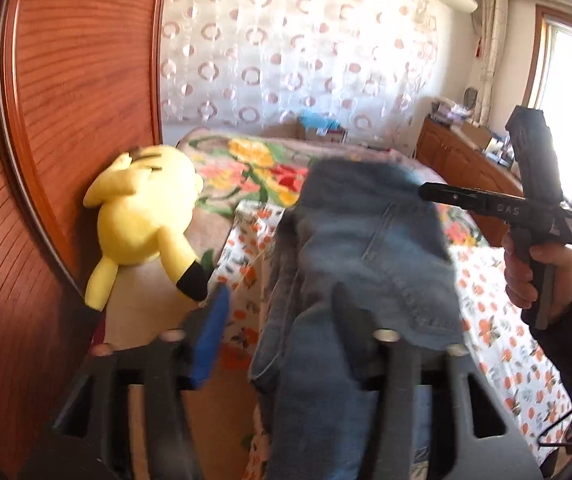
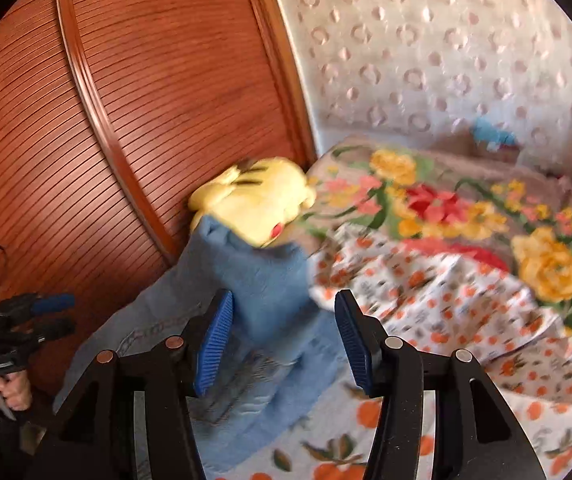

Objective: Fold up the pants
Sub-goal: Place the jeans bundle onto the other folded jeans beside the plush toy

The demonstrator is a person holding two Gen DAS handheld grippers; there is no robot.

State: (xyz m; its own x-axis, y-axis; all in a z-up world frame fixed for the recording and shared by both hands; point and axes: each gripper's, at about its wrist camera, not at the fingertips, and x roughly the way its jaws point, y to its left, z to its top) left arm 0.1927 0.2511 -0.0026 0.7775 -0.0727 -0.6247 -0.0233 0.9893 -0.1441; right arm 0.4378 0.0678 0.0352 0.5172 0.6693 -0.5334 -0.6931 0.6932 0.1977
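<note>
Jeans folded on the bed, both grippers let go.

The jeans (image 1: 366, 240) lie on the bed (image 2: 466, 360), long axis running away from the person toward the yellow plush toy (image 2: 257, 200). The left gripper (image 1: 281, 320) hangs over their near end, fingers released, cloth between them but unpinched. The right gripper (image 2: 286, 336) is also spread, over the jeans' right edge. The left looks nearer.

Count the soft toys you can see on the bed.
1. A yellow soft toy lies against the wooden headboard, left of the jeans. Others may be hidden under the bedding.
</note>
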